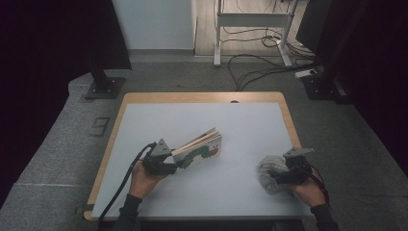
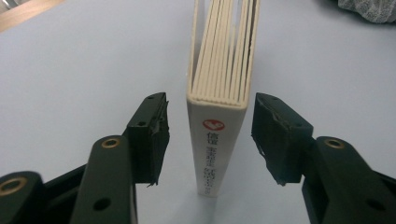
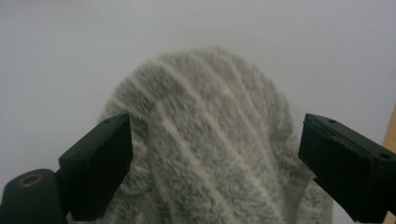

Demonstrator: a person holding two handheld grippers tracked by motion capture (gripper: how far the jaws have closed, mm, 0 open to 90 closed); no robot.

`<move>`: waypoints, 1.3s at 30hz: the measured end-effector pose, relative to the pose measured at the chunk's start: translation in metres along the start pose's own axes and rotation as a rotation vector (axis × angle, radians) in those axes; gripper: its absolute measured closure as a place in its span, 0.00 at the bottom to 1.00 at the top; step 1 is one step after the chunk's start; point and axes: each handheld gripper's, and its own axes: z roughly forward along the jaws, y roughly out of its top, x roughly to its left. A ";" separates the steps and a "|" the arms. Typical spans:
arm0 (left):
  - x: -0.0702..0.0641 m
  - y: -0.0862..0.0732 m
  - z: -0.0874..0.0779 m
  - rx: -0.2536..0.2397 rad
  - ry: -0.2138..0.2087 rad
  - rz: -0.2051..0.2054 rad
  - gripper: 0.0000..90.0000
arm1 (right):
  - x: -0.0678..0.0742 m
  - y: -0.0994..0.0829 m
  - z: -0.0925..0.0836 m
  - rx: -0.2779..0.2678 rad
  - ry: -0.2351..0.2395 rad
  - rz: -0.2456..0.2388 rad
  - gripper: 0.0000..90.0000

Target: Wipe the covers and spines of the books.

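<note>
Cardboard pages fan apart on the board book (image 1: 199,148), which stands on its edge left of centre in the high view on the grey-white table (image 1: 240,125). Left gripper (image 1: 169,163) sits at the spine: jaws spread, a gap either side (pads clear of the covers in its own view). Right gripper (image 1: 275,177), at lower right, has jaws wide astride a grey striped fuzzy cloth (image 3: 210,140); contact at the pads cannot be told.

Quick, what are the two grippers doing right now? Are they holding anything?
Left hand-held gripper: open, pads off the book standing between them.
Right hand-held gripper: open, the grey sock between its jaws, not gripped.
</note>
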 end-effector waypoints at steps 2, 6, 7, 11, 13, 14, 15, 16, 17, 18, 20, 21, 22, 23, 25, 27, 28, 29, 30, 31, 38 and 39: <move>0.000 0.000 0.000 0.003 0.005 0.000 0.49 | -0.001 -0.005 0.004 0.021 0.003 -0.007 0.21; 0.000 -0.001 -0.001 0.000 0.008 -0.003 0.48 | -0.001 -0.012 0.009 0.015 0.017 -0.006 0.42; 0.000 -0.001 -0.001 0.000 0.007 -0.004 0.48 | -0.001 -0.012 0.008 0.016 0.022 -0.002 0.47; 0.000 -0.002 -0.002 -0.001 0.007 -0.004 0.47 | -0.002 -0.013 0.005 0.011 0.027 0.004 0.60; 0.001 -0.002 -0.002 0.000 0.007 -0.007 0.47 | -0.002 -0.012 0.002 0.004 0.025 0.007 0.63; 0.001 -0.002 -0.001 -0.001 0.006 -0.009 0.47 | -0.001 -0.011 0.000 -0.003 0.022 0.010 0.64; 0.001 -0.002 -0.001 -0.001 0.006 -0.010 0.47 | -0.001 -0.010 -0.002 -0.012 0.022 0.013 0.64; 0.001 -0.002 -0.001 -0.001 0.006 -0.011 0.46 | -0.001 -0.008 -0.006 -0.022 0.023 0.014 0.64; 0.001 -0.002 -0.001 0.000 0.005 -0.011 0.46 | 0.000 -0.005 -0.009 -0.032 0.025 0.011 0.64; 0.001 -0.002 -0.001 0.000 0.005 -0.012 0.46 | 0.000 -0.002 -0.013 -0.042 0.027 0.005 0.64; 0.001 -0.002 -0.002 0.000 0.007 -0.012 0.46 | 0.003 0.006 -0.020 -0.060 0.032 -0.006 0.64; 0.001 -0.002 -0.002 0.000 0.007 -0.012 0.46 | 0.004 0.010 -0.023 -0.070 0.037 -0.013 0.64; 0.001 -0.002 -0.002 -0.001 0.006 -0.012 0.46 | 0.006 0.014 -0.025 -0.078 0.043 -0.022 0.64; 0.001 -0.002 -0.002 0.000 0.006 -0.011 0.45 | 0.009 0.018 -0.027 -0.084 0.048 -0.034 0.64; 0.002 -0.003 -0.002 0.002 0.007 -0.011 0.45 | 0.014 0.025 -0.029 -0.093 0.063 -0.052 0.64; 0.002 -0.003 -0.003 0.003 0.007 -0.010 0.45 | 0.020 0.032 -0.029 -0.104 0.075 -0.073 0.63; 0.002 -0.003 -0.003 0.003 0.007 -0.010 0.45 | 0.023 0.035 -0.028 -0.104 0.081 -0.082 0.63; 0.002 -0.003 -0.003 0.003 0.007 -0.010 0.45 | 0.026 0.038 -0.027 -0.107 0.086 -0.089 0.63; 0.002 -0.003 -0.003 0.004 0.007 -0.009 0.45 | 0.028 0.041 -0.026 -0.110 0.096 -0.095 0.63; 0.002 -0.003 -0.003 0.004 0.006 -0.008 0.45 | 0.030 0.044 -0.025 -0.111 0.103 -0.103 0.63; 0.001 -0.004 -0.002 0.004 0.006 -0.008 0.45 | 0.047 0.058 -0.013 -0.117 0.141 -0.138 0.63; 0.001 -0.004 -0.002 0.003 0.006 -0.009 0.45 | 0.050 0.060 -0.011 -0.118 0.147 -0.148 0.63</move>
